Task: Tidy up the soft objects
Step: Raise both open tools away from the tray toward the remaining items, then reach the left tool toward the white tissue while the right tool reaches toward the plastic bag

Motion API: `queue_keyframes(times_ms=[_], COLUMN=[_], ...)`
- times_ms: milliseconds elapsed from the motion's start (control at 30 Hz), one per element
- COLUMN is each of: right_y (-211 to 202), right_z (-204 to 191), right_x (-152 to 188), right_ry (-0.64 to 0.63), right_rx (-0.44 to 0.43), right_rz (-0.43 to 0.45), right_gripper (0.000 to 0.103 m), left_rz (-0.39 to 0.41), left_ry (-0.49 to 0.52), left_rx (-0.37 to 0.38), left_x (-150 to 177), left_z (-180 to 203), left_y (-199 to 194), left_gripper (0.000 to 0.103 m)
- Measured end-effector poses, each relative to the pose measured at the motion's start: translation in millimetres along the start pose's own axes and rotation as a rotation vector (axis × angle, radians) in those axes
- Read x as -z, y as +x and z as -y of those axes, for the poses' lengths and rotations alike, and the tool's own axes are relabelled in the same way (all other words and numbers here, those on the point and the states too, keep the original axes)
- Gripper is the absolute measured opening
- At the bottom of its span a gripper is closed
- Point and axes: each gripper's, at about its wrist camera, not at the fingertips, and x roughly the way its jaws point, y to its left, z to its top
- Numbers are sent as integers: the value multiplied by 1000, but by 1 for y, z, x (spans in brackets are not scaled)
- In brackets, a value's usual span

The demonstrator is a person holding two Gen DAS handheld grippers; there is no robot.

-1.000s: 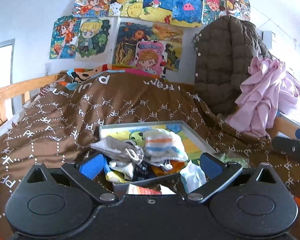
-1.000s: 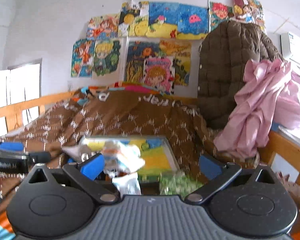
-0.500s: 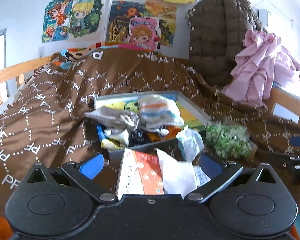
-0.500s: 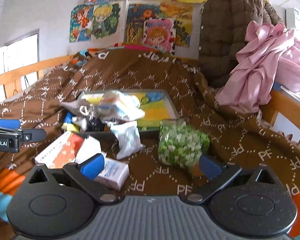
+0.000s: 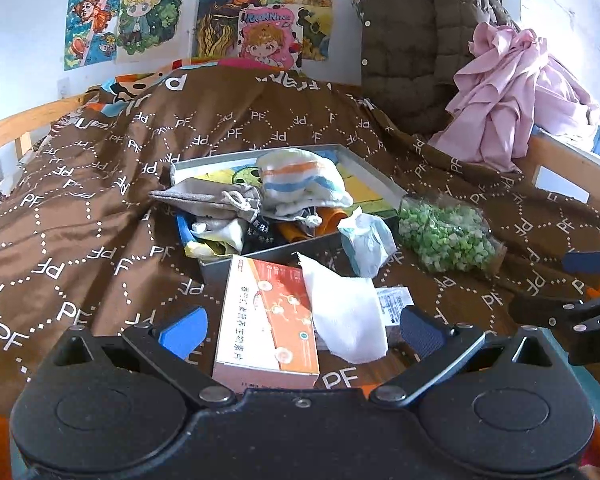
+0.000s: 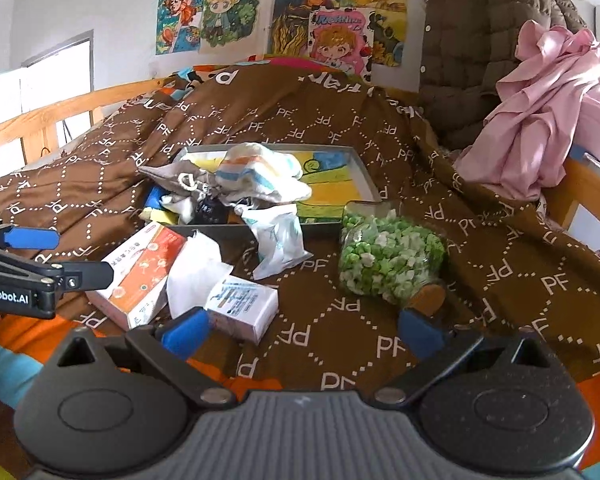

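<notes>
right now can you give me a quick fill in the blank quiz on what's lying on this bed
The striped sock lies in the grey ____.
The clear bag holds ____ pieces.
The white cloth partly covers the ____ and white box.
Both grippers, left and right, are ____.

Missing: tray; green; orange; open

Bedspread [image 6: 380, 320]: brown printed cloth, smooth, faint sheen.
Tray [image 5: 374, 174]: grey metal-looking rim, matt.
Striped pouch [image 5: 300, 184]: soft knitted cloth.
Grey drawstring bag [image 5: 208, 200]: coarse woven cloth.
Orange box [image 5: 270, 316]: glossy printed card.
White tissue [image 5: 346, 316]: matt, crumpled paper.
Green bag [image 6: 388, 260]: clear, shiny plastic film over green and white pellets.
Small white box [image 6: 242, 306]: smooth card.
Left gripper [image 5: 300, 324]: matt black plastic, blue rubbery pads.
Bed rail [image 6: 60, 108]: pale, bare wood.
Jacket [image 5: 412, 52]: quilted matt brown fabric.
</notes>
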Motion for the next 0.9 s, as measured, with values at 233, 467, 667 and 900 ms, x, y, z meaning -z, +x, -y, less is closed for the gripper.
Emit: queue_keyframes(times_ms=[233,467,667,900], right_y=[3,10,19,28], right_z=[-1,-4,-9,-13], right_x=[0,4,12,14], right_ry=[5,5,-7,-12], right_rx=[-13,-26,-44,-58], right_rz=[-6,-31,-66,-77], right_gripper=[103,103,103,103], left_rz=[-9,-18,-29,-28], left_ry=[-2,0,11,22], left_rx=[0,0,1,-1], left_x=[2,6,9,11], left_z=[0,-1,0,-1], left_y=[3,6,13,21], left_gripper=[102,102,102,102])
